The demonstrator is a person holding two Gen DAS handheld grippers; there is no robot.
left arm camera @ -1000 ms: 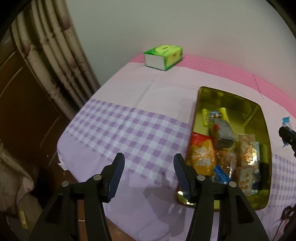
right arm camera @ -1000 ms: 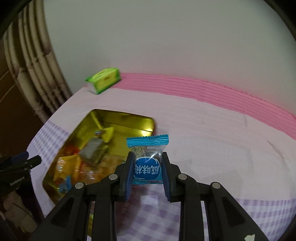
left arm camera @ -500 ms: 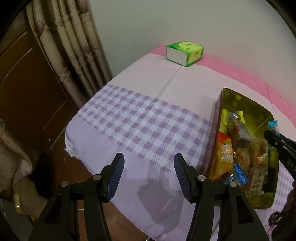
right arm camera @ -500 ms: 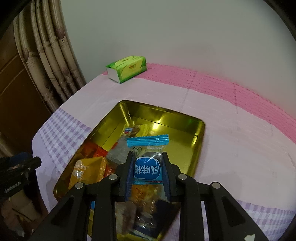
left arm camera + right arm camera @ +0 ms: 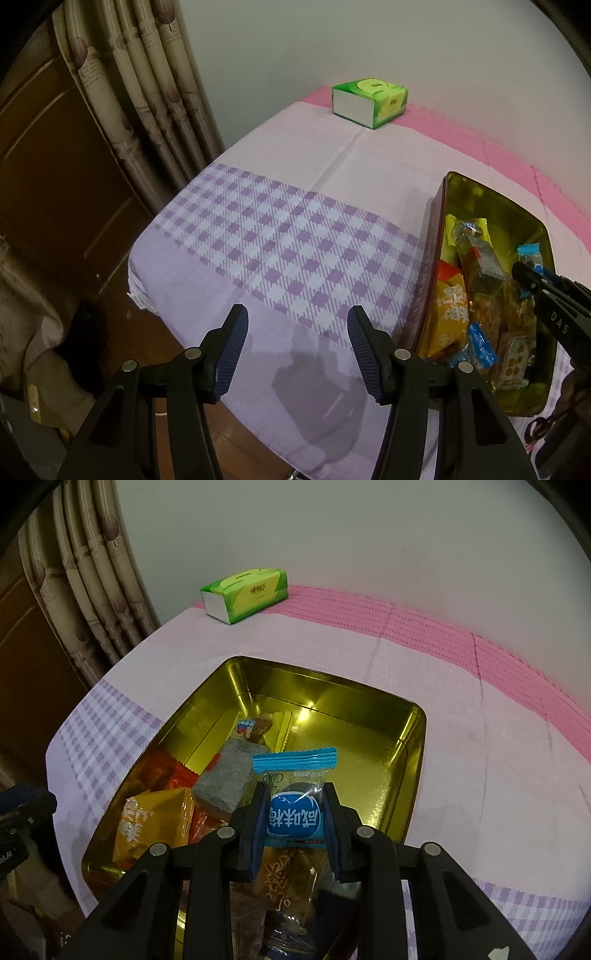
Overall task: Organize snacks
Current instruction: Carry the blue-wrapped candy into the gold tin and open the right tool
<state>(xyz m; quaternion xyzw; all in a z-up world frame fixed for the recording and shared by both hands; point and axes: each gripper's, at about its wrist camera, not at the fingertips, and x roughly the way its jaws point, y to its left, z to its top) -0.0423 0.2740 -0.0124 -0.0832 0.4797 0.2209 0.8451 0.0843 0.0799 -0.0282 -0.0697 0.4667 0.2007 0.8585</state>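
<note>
**Blue packet poised over the tin**

The right gripper [image 5: 295, 821] clamps 1 blue snack packet [image 5: 295, 808] upright at the frame's lower centre, directly above the gold tin [image 5: 413, 771]; release means straight down. The left gripper [image 5: 297, 350] stands open, empty, left of the tin.

Our left gripper [image 5: 297, 345] is a black plastic frame with two angular arms, each tipped by a dark blue ribbed pad and pinned with round silver screws where the links meet. Our right gripper [image 5: 295, 818] is built the same way, with black struts, triangular cut-outs in the frame, silver screw heads and blue ribbed pads on its fingers [image 5: 258, 821]. Seen from the left wrist view, its black finger carries pale lettering that reads DAS along the side
</note>
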